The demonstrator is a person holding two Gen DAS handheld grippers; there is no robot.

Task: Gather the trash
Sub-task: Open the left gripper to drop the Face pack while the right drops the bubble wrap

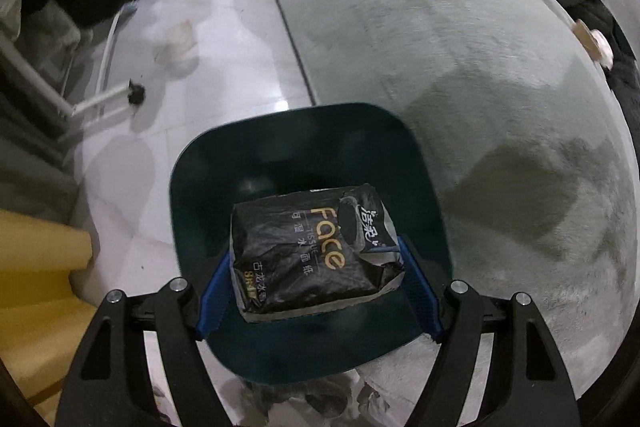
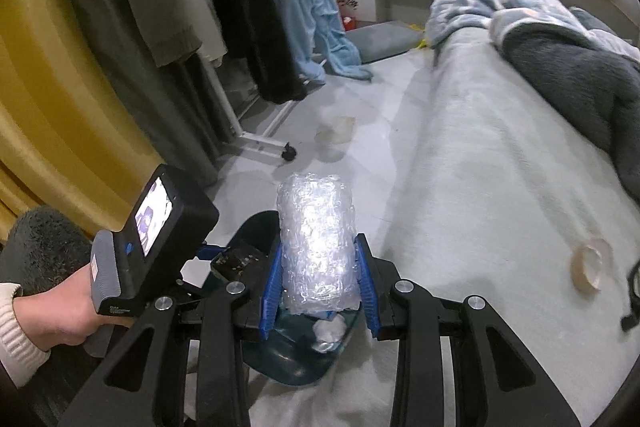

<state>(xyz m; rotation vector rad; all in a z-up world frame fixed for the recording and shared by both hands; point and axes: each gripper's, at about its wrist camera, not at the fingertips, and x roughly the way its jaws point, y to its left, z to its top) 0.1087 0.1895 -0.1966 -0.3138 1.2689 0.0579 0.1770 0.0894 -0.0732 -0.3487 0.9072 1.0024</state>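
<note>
Crinkled black plastic, a boxy tissue pack (image 1: pixel 312 251) sits clamped in the left gripper (image 1: pixel 318 291) above the dark-green bin (image 1: pixel 304 147); the right gripper (image 2: pixel 318 283) squeezes a knobbly bubble-wrap roll (image 2: pixel 316 243) over it.

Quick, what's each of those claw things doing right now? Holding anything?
Left gripper: closed on a black tissue pack, above the dark bin.
Right gripper: closed on a bubble wrap roll, also over the bin.
</note>
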